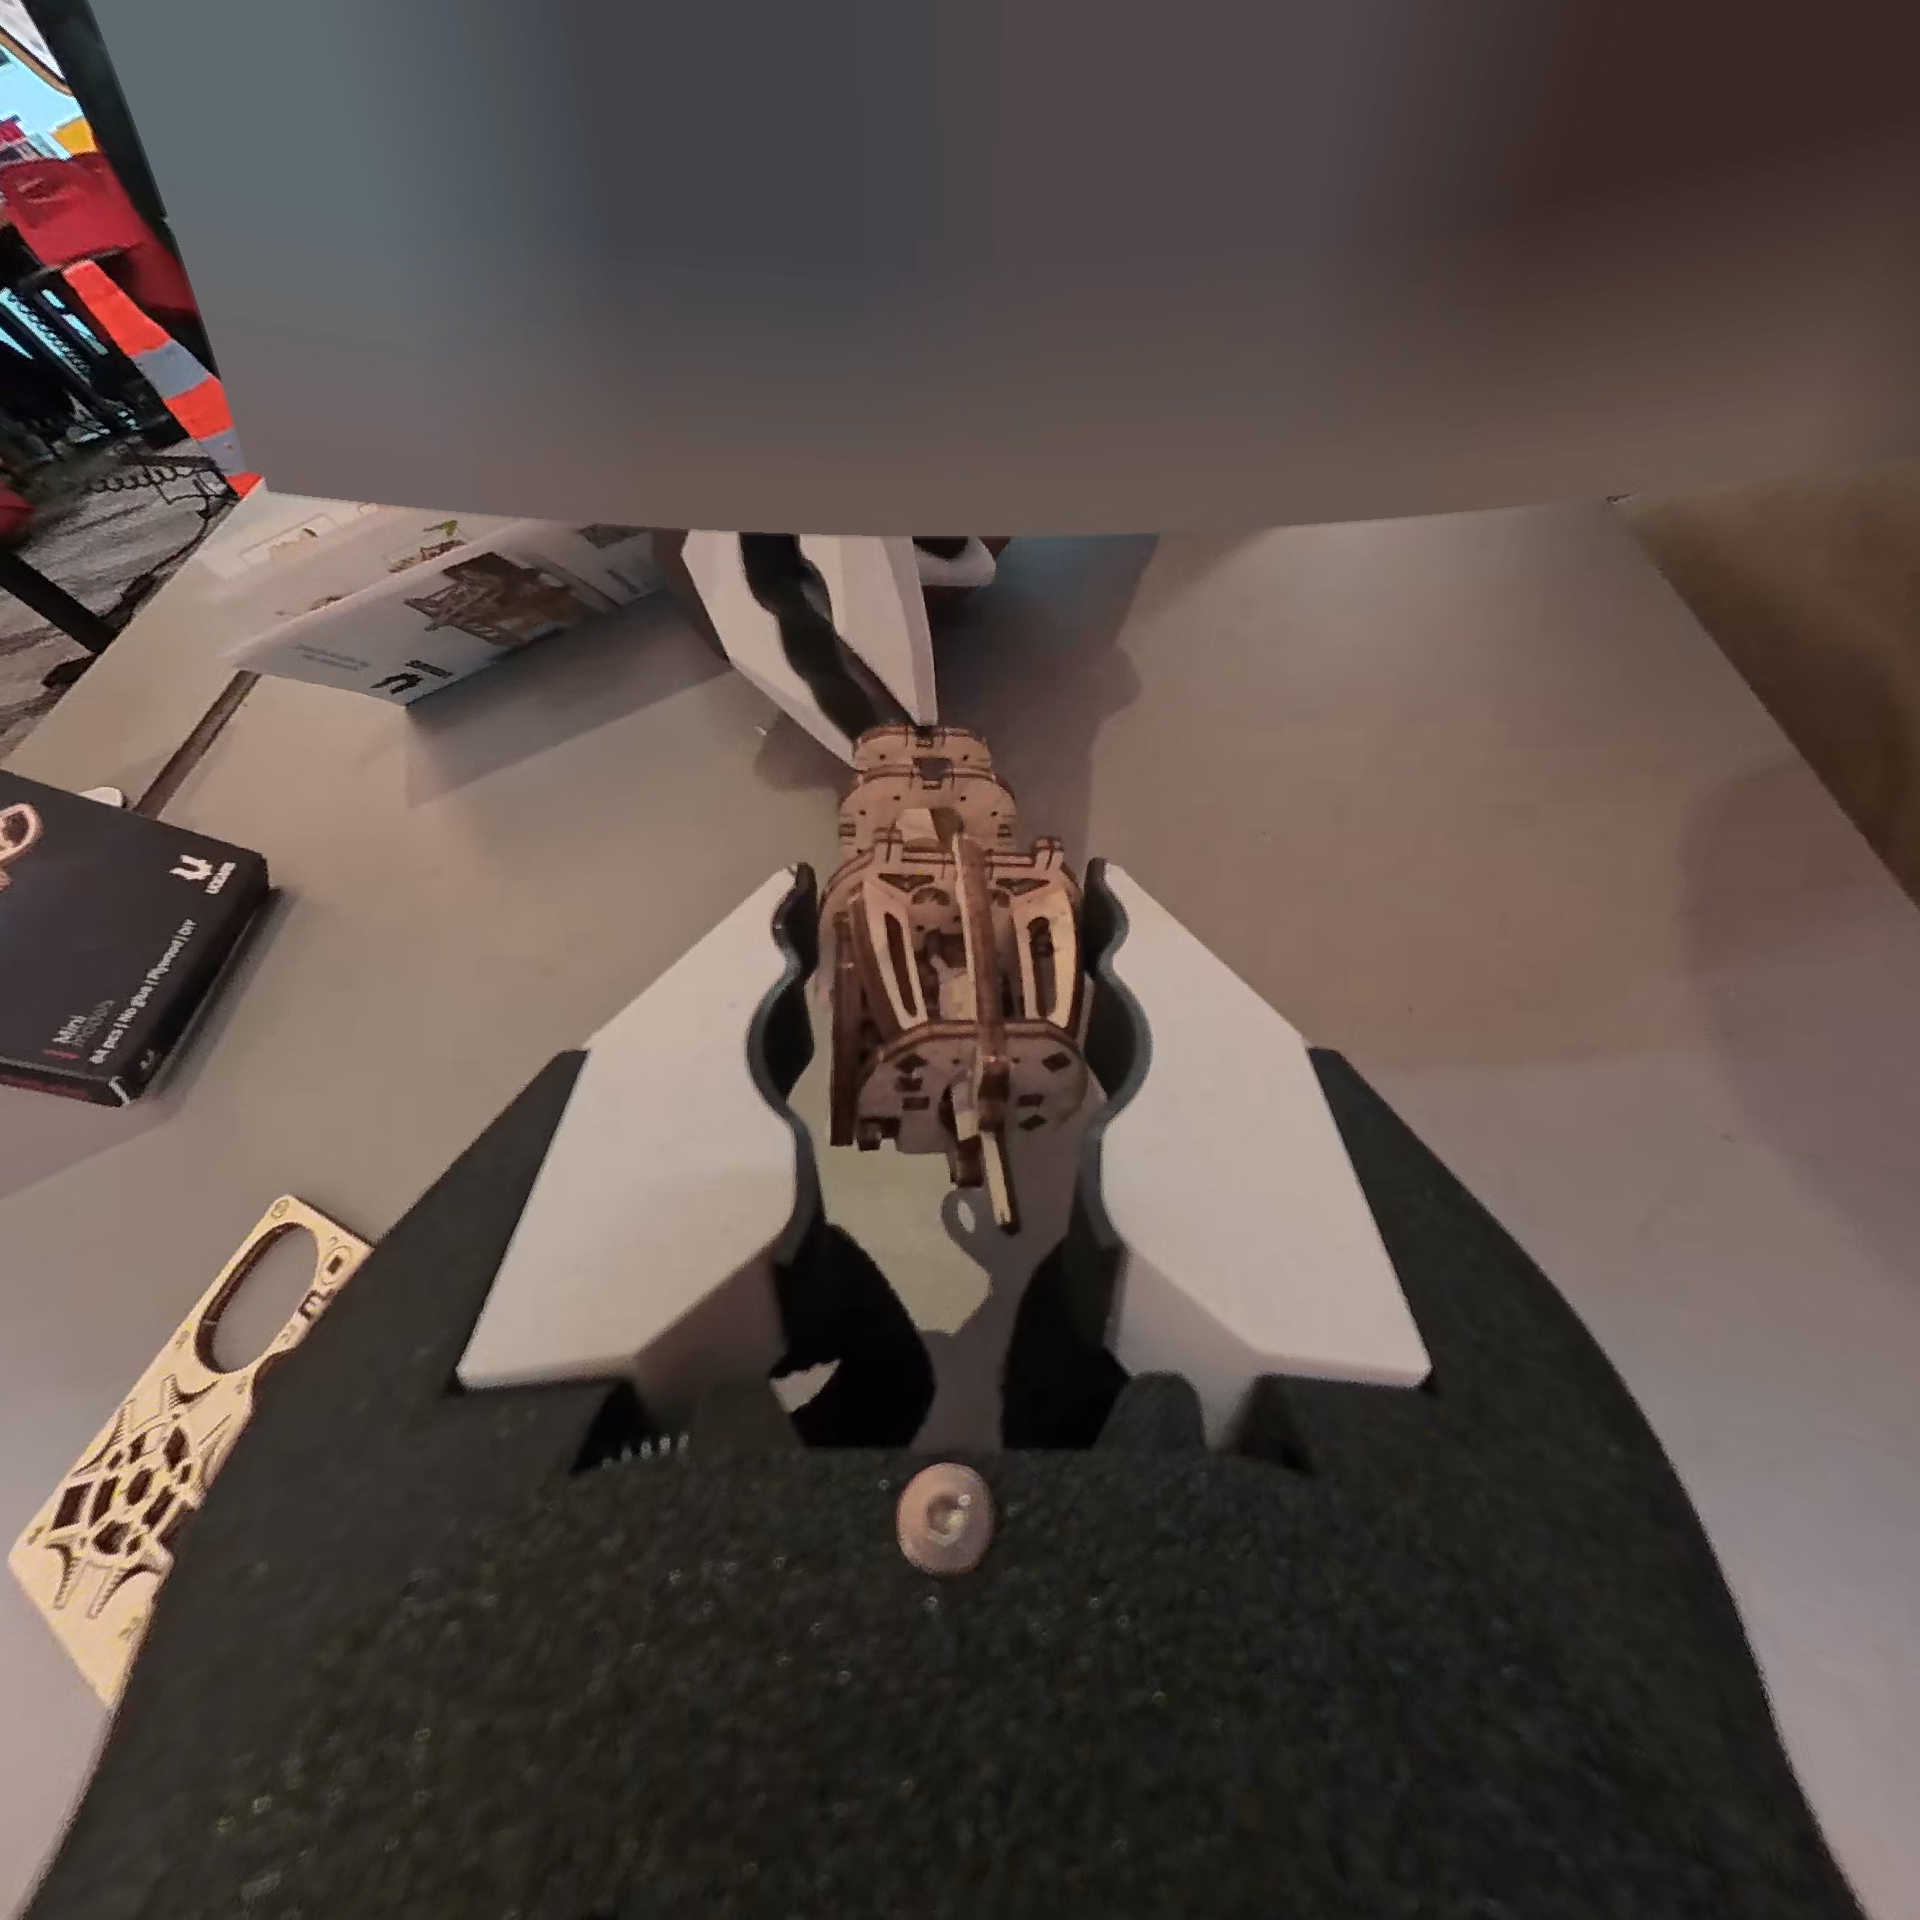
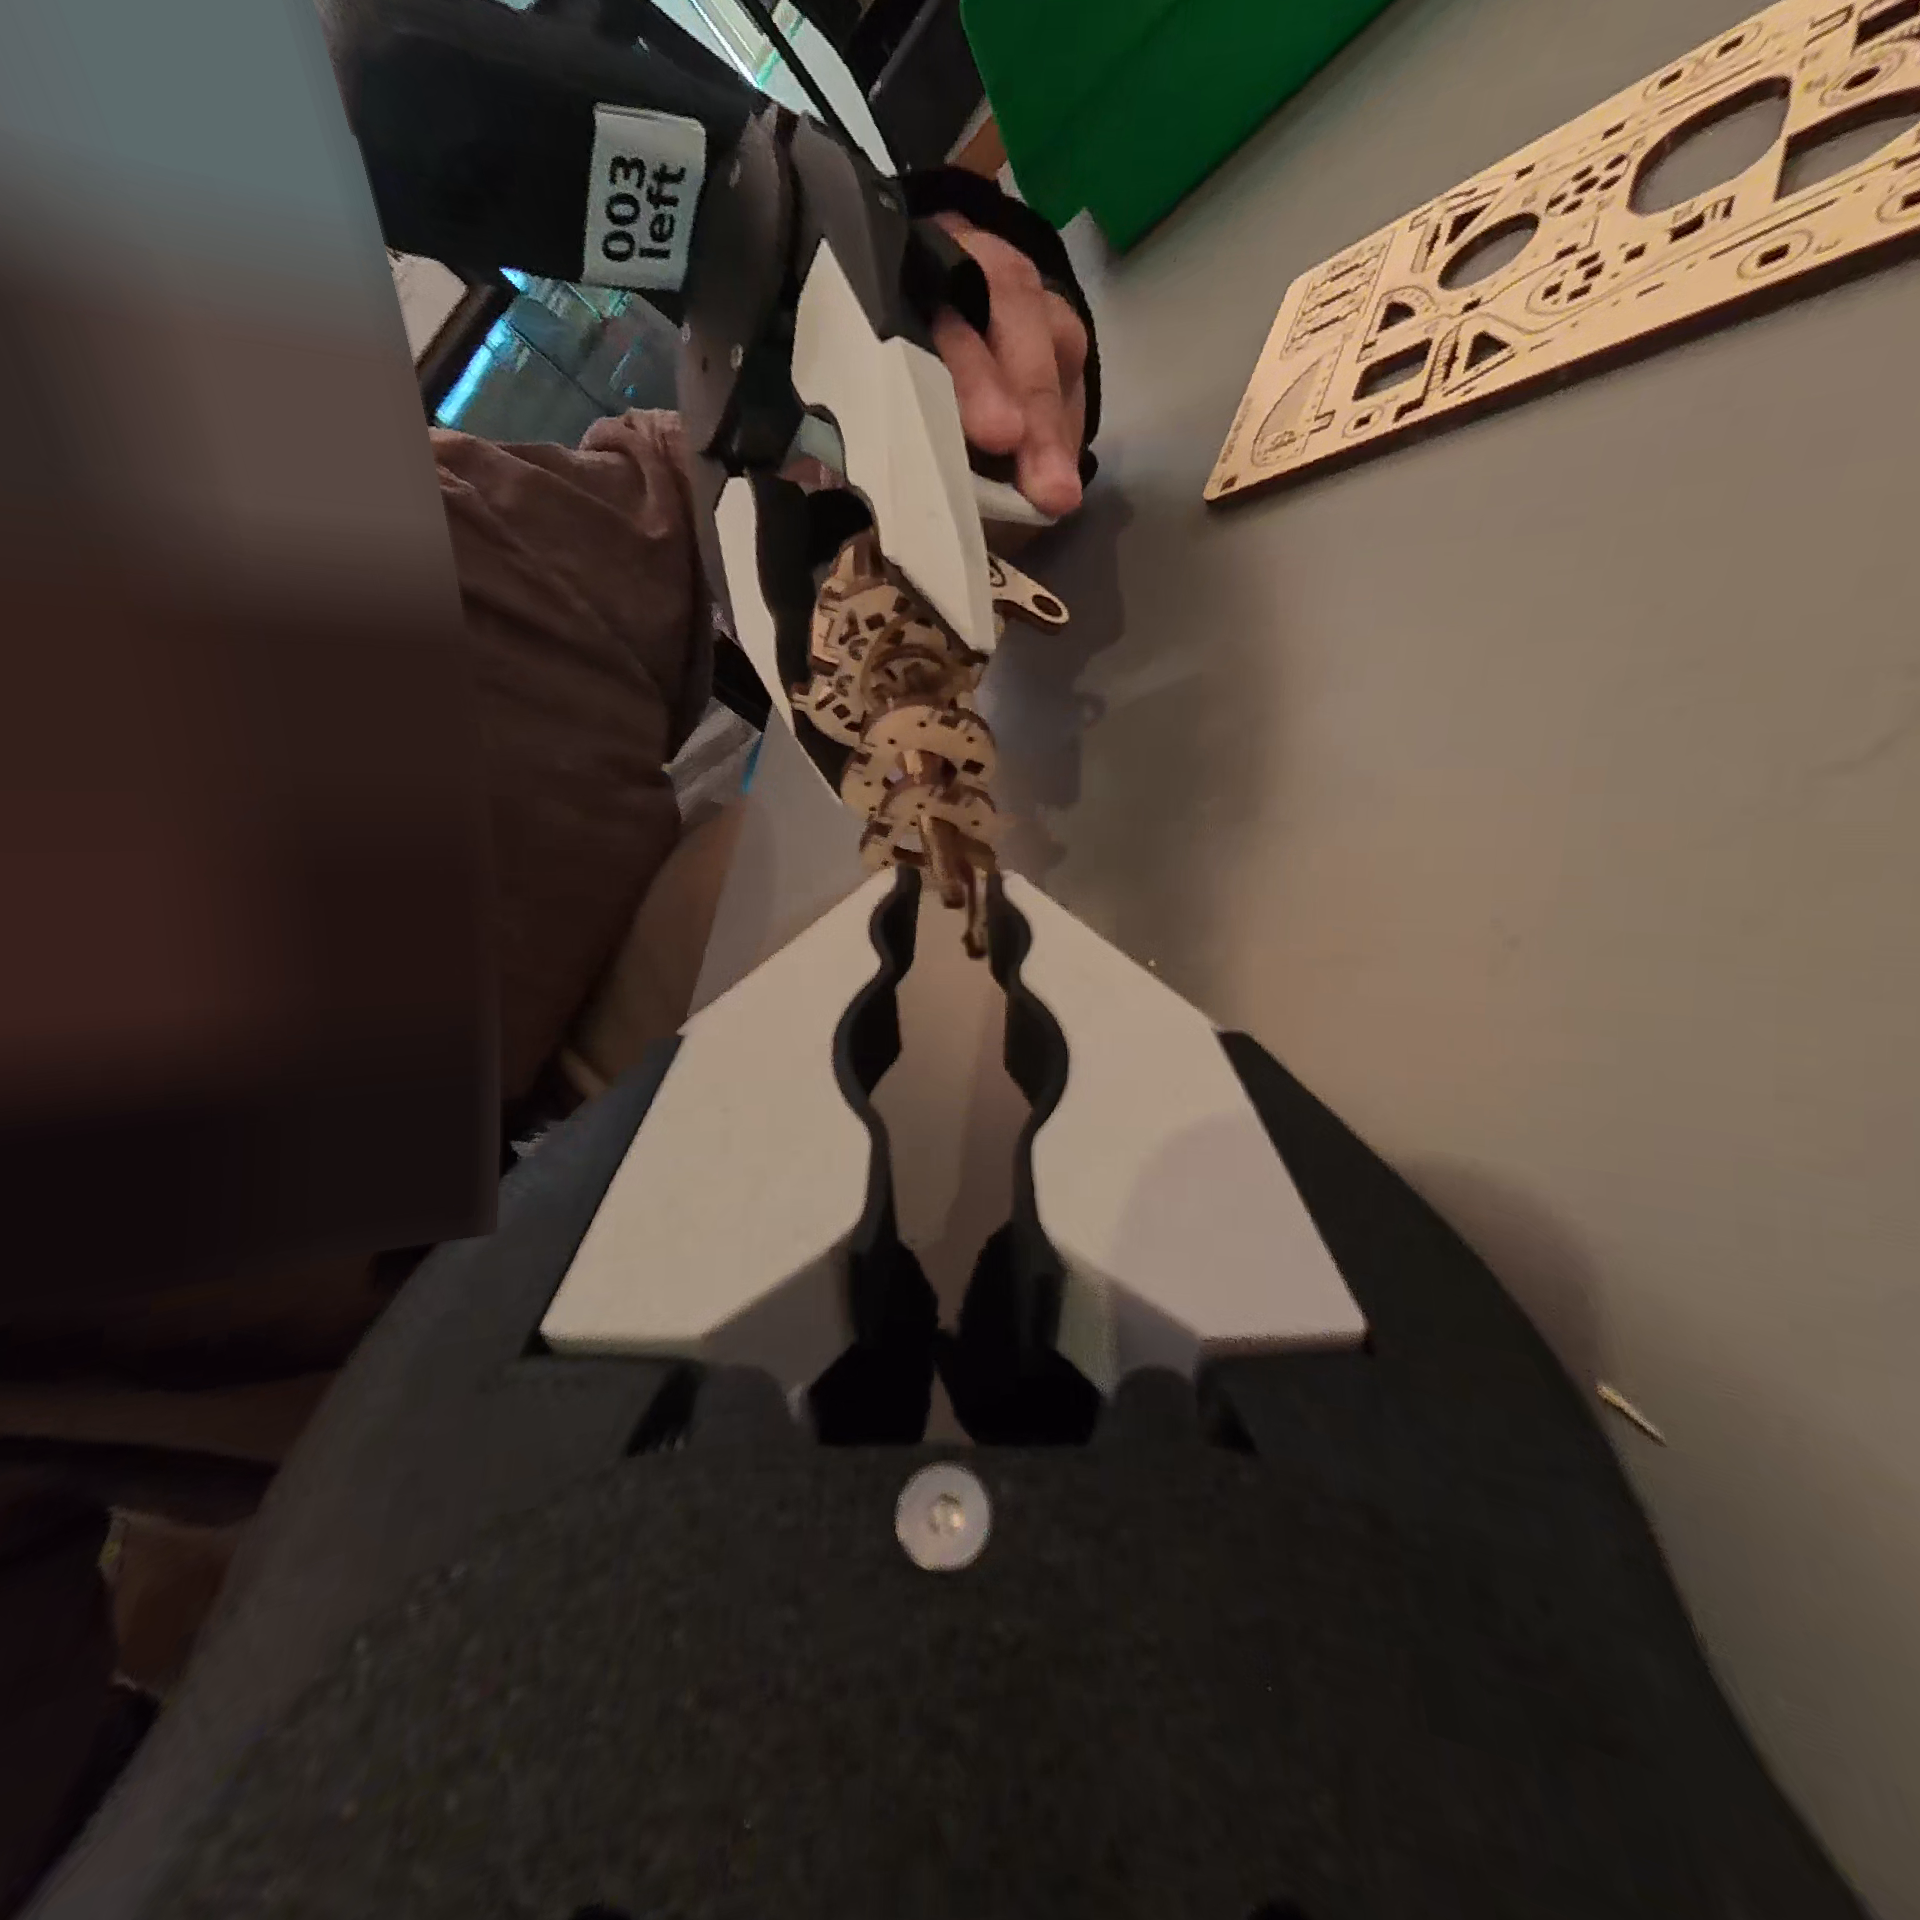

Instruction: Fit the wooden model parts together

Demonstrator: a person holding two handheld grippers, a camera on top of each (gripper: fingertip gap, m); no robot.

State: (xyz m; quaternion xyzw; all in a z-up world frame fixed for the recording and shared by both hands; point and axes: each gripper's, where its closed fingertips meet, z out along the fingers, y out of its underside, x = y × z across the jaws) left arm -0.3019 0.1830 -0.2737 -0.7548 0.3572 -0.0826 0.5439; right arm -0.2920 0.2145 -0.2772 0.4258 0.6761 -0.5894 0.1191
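A pale wooden model, built of slotted discs and ribs, is held above the grey table. My left gripper is shut on its near half, with the white fingers on both sides. A flat wooden key sticks out of its near end toward the camera. My right gripper comes in from the far side with its tips on the model's far end. In the right wrist view my right gripper is closed on the end piece of the model. The left gripper holds the model's other half.
A punched wooden parts sheet lies at the left by my left gripper. A black box and a white booklet lie farther left. Another parts sheet and a green object lie beyond. A hand holds the left gripper. Some 4 cm of space lies between my two pairs of fingers.
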